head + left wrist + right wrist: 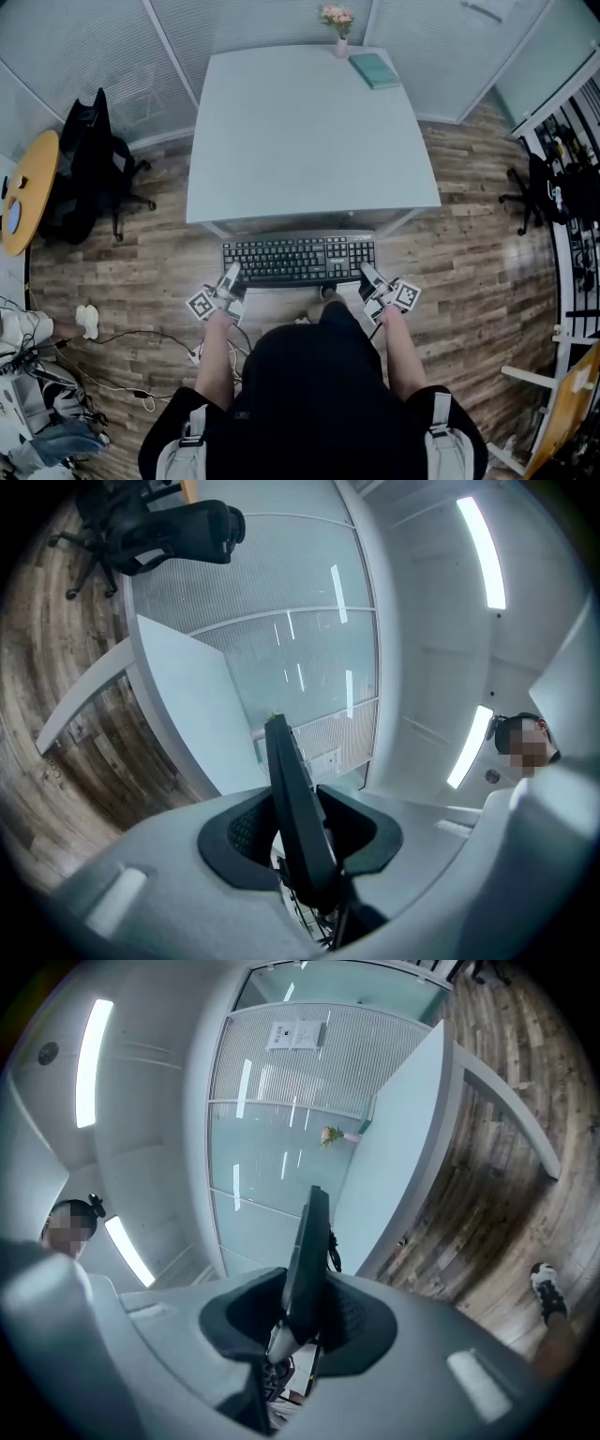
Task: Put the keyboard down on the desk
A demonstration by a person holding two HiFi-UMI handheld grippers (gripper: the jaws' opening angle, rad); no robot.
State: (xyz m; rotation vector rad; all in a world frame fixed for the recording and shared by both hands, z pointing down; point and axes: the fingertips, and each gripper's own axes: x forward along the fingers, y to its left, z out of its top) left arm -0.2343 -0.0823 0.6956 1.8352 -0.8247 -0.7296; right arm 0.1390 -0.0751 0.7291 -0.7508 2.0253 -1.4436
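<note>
Black keyboard held level in air, just short of near edge of bench, above wood floor. Grip: left tongs part-closed, clamped on keyboard's left end; right tongs part-closed, clamped on right end. At bench's far edge: flower vase, teal book.

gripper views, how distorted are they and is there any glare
Left gripper view: heavy fisheye with black corners, ceiling light strips blown out, the keyboard edge-on and sharp. Right gripper view: same warp, light streaks reflected on the glass wall. Head view: milder bending at the edges, the desk evenly lit.
</note>
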